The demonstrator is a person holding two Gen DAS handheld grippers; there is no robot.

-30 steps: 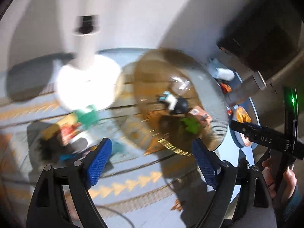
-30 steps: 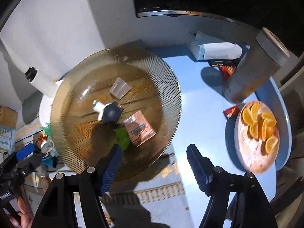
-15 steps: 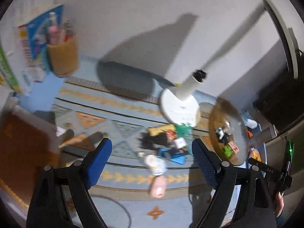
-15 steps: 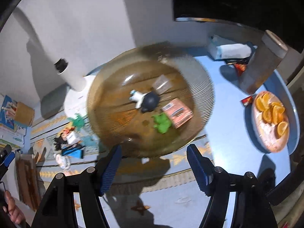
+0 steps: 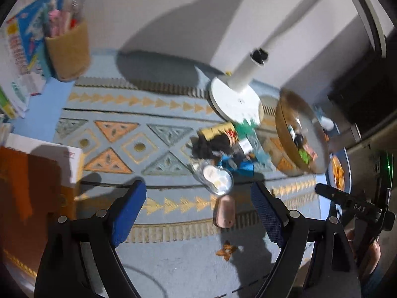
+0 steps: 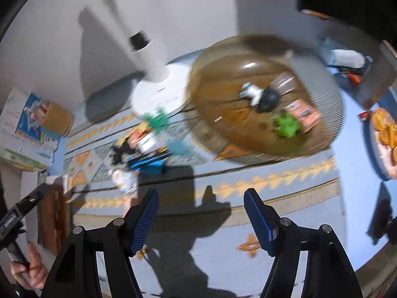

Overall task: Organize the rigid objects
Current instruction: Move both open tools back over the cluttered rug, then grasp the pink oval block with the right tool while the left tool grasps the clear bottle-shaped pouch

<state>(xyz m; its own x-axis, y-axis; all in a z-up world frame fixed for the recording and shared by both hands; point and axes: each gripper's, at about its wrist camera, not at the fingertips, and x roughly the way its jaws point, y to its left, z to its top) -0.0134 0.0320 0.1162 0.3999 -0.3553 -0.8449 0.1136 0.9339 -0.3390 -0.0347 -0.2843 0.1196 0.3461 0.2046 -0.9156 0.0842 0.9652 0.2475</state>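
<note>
A brown ribbed glass plate [image 6: 218, 79] [image 5: 285, 114] holds a green toy [image 6: 286, 125], an orange box [image 6: 306, 116] and a dark round object [image 6: 269, 98]. A pile of small items [image 5: 223, 141] [image 6: 141, 146] lies on the patterned mat left of the plate, with a clear round container [image 5: 215, 177] and a pink oblong piece [image 5: 224, 212] nearest me. My left gripper [image 5: 198, 213] is open and empty, above the mat short of the pile. My right gripper [image 6: 201, 217] is open and empty, short of the plate.
A white lamp base [image 5: 233, 99] [image 6: 158, 92] stands behind the pile. A pen cup [image 5: 68, 52] and booklets stand at the far left. A plate of orange slices [image 6: 385, 129] lies at the right. A brown box [image 5: 29, 198] stands near left.
Both grippers have pulled back and up from the plate. The left view swung left from the plate to the whole mat and pile. Both stayed open.
</note>
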